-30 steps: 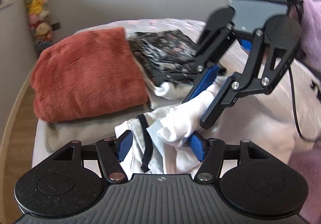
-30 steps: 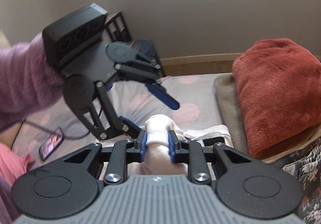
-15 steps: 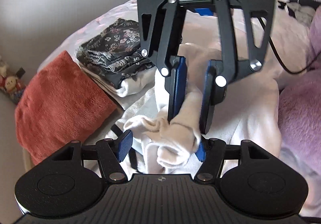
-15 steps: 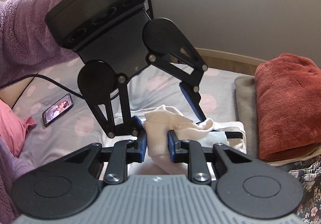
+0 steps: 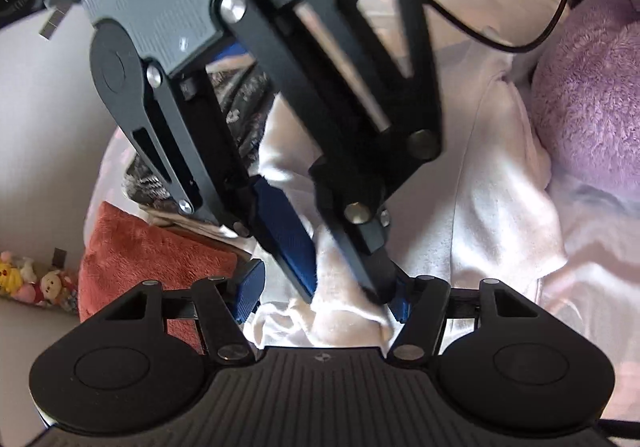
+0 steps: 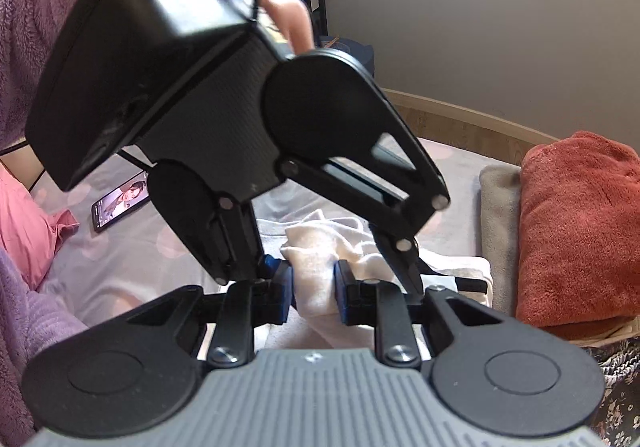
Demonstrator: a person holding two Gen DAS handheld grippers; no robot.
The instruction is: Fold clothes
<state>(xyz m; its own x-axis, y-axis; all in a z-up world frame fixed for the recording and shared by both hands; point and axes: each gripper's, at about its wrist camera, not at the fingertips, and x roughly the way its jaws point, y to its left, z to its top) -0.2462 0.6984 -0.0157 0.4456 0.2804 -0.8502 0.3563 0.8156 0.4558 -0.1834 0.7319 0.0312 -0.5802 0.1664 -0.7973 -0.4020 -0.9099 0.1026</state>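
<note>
A cream-white sock (image 6: 320, 243) is bunched up over a white garment (image 5: 500, 187) on the bed. My right gripper (image 6: 314, 287) is shut on the sock, its blue pads pressing both sides. In the left wrist view the right gripper (image 5: 332, 259) comes down from above with the sock (image 5: 344, 315) in it. My left gripper (image 5: 326, 299) straddles the sock and the right gripper's fingers. Its jaws are closing, still wide, and the left pad stands clear of the fabric. In the right wrist view the left gripper (image 6: 340, 271) looms large from the upper left.
A folded rust-red fleece (image 6: 580, 227) lies on a grey towel (image 6: 498, 215) at the right. A dark floral garment (image 5: 244, 107) sits beyond the sock. A phone (image 6: 120, 203), a pink cloth (image 6: 28, 223), a black cable (image 5: 520, 43) and a purple fleece sleeve (image 5: 588, 103) are nearby.
My left gripper has rolled and swung in close over the right one, so its fingers now straddle the sock. The right gripper has kept its hold on the sock.
</note>
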